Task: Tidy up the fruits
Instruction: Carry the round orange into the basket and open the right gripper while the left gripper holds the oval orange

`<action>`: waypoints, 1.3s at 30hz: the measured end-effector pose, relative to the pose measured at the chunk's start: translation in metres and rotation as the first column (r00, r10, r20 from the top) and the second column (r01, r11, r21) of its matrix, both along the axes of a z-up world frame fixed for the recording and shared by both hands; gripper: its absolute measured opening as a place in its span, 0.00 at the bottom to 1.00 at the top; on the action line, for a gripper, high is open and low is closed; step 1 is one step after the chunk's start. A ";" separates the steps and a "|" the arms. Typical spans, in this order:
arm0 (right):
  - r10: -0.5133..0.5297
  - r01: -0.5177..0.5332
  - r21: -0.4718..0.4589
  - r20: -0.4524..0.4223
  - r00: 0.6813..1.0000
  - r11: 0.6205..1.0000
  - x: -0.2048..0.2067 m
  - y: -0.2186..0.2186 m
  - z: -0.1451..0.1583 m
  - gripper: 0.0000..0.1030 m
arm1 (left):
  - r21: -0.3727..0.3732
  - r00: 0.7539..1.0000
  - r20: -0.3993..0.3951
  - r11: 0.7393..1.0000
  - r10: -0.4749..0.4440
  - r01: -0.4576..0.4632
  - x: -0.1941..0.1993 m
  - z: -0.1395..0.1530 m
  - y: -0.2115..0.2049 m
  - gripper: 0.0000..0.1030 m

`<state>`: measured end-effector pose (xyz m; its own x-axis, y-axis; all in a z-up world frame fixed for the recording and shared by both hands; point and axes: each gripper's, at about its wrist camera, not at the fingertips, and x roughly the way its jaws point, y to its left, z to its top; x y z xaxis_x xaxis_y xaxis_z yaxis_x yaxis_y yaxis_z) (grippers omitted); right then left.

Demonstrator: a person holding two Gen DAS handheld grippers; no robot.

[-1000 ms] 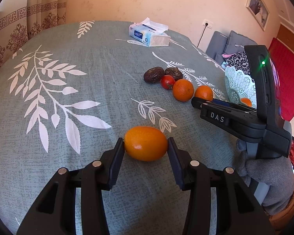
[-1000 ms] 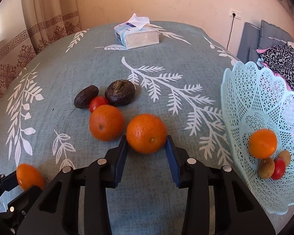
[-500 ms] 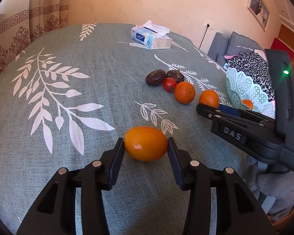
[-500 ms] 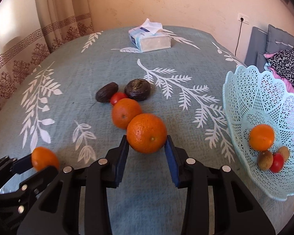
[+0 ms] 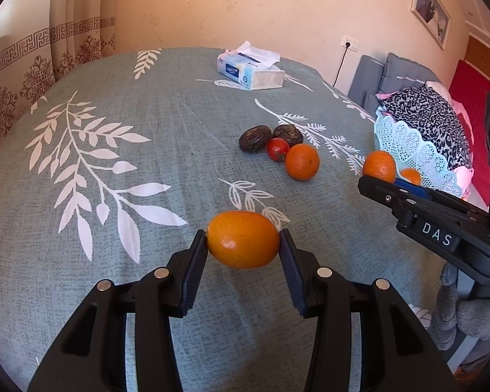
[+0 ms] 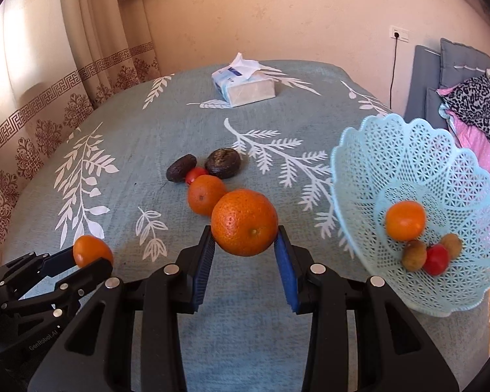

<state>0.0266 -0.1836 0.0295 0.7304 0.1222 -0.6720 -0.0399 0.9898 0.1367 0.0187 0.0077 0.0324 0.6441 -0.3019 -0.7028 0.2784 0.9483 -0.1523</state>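
My left gripper [image 5: 243, 245] is shut on a smooth oval orange fruit [image 5: 243, 239], held above the tablecloth; it also shows in the right wrist view [image 6: 93, 250]. My right gripper [image 6: 244, 245] is shut on a round orange [image 6: 244, 221], lifted above the table, left of the light blue lace basket [image 6: 441, 150]. The basket holds an orange [image 6: 405, 220], a small red fruit [image 6: 436, 259] and two small brown fruits. On the cloth lie another orange [image 6: 204, 194], a small tomato [image 6: 196, 173] and two dark wrinkled fruits [image 6: 181, 172] [image 6: 222, 162].
A tissue box [image 6: 243, 88] stands at the far side of the table. Curtains [image 6: 94, 42] hang at the left. A grey sofa with leopard-print clothes [image 6: 480, 101] is behind the basket at the right.
Both grippers have risen with their fruit. The right gripper lifted its orange off the cloth and drew back from the fruit pile.
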 end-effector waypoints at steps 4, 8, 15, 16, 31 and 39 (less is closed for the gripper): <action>-0.021 0.021 0.016 0.022 1.000 1.000 -0.009 -0.014 0.006 0.37 | 0.008 1.000 0.009 1.000 -0.007 0.007 -0.001 0.003 -0.006 0.44; -0.051 0.049 0.027 0.054 0.997 0.998 -0.017 -0.030 0.016 0.37 | 0.016 1.000 0.018 1.000 -0.020 0.019 -0.002 0.007 -0.016 0.44; -0.132 0.130 0.033 0.075 0.988 0.991 -0.030 -0.068 0.021 0.37 | 0.029 0.998 0.041 0.999 -0.046 0.045 -0.005 0.016 -0.032 0.44; -0.143 0.141 0.032 0.074 0.987 0.990 -0.032 -0.073 0.021 0.37 | 0.030 0.998 0.043 0.998 -0.050 0.049 -0.005 0.017 -0.034 0.44; -0.261 0.259 0.056 0.016 0.965 0.964 -0.047 -0.133 0.001 0.38 | 0.052 0.988 0.076 0.990 -0.134 0.130 -0.005 0.031 -0.080 0.44; -0.295 0.292 0.089 0.029 0.955 0.952 -0.054 -0.147 0.003 0.47 | 0.052 0.977 0.096 0.981 -0.189 0.185 -0.004 0.042 -0.109 0.44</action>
